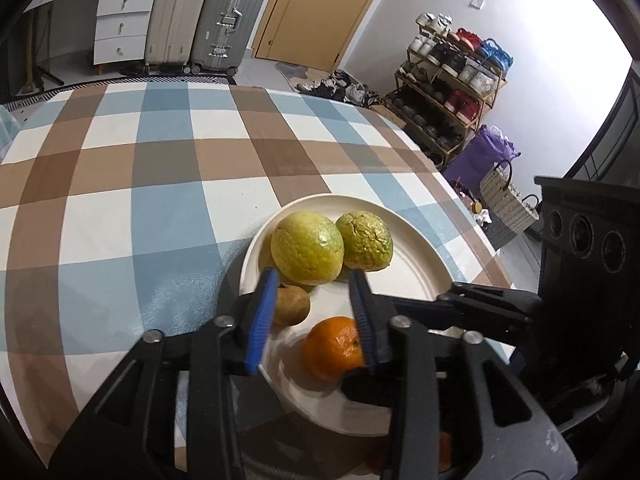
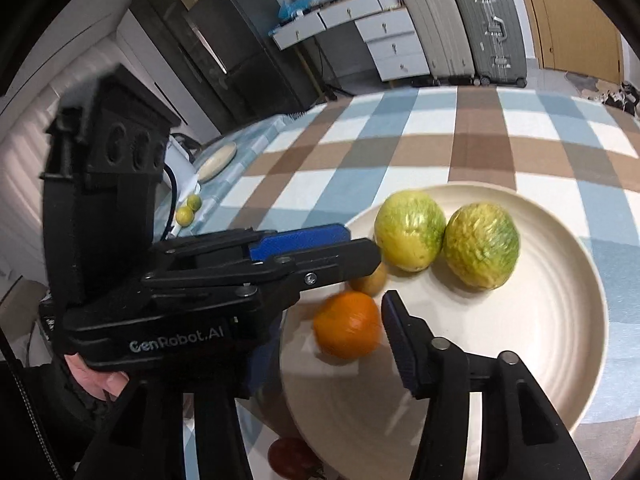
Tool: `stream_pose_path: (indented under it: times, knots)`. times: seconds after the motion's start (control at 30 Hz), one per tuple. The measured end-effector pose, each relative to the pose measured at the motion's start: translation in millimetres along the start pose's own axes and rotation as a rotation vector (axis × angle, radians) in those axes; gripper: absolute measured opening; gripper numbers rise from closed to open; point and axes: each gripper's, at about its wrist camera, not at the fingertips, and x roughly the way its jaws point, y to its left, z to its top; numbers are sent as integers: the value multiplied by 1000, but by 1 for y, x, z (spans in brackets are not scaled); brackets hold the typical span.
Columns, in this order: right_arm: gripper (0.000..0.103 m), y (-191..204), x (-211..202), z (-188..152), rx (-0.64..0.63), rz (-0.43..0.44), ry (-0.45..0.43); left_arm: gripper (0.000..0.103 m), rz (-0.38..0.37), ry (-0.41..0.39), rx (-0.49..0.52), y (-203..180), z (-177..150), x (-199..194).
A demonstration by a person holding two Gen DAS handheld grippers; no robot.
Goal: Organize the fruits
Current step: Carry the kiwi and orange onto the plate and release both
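Observation:
A cream plate (image 1: 416, 280) (image 2: 552, 320) on the checked tablecloth holds two yellow-green fruits (image 1: 307, 253) (image 1: 365, 240), a small brown fruit (image 1: 292, 305) and an orange (image 1: 334, 346) (image 2: 347, 324). My left gripper (image 1: 316, 316) is open above the plate's near side, with the orange and brown fruit between its blue pads (image 1: 262, 320); it grips nothing. My right gripper (image 2: 340, 320) is open beside the orange; only its right finger (image 2: 400, 340) shows clearly, the left gripper's body (image 2: 256, 272) covers the other. The green fruits also show in the right wrist view (image 2: 410, 236) (image 2: 480, 246).
A red fruit (image 2: 290, 456) lies on the cloth by the plate's near rim. Two small limes (image 2: 189, 209) and a round board (image 2: 216, 160) sit at the table's far left. Suitcases (image 1: 204, 16), drawers, a door and a shoe rack (image 1: 448, 80) stand beyond the table.

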Motion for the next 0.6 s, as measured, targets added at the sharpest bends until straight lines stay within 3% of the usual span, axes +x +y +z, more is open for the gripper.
stream_pose_path:
  times: [0.2, 0.33, 0.43, 0.53, 0.6]
  knots:
    - [72, -3, -35, -12, 13, -5, -66, 48, 17, -41, -18, -3, -3, -28]
    - [84, -10, -56, -24, 42, -28, -102, 49, 29, -65, -17, -12, -13, -50]
    - [85, -13, -68, -35, 76, -32, -115, 51, 37, -75, -16, -20, -22, -63]
    - [86, -10, -81, -43, 77, -56, -136, 63, 41, -86, -3, -35, -34, -77]
    - [96, -7, -89, -48, 69, -91, -151, 69, 40, -90, 15, -47, -42, -86]
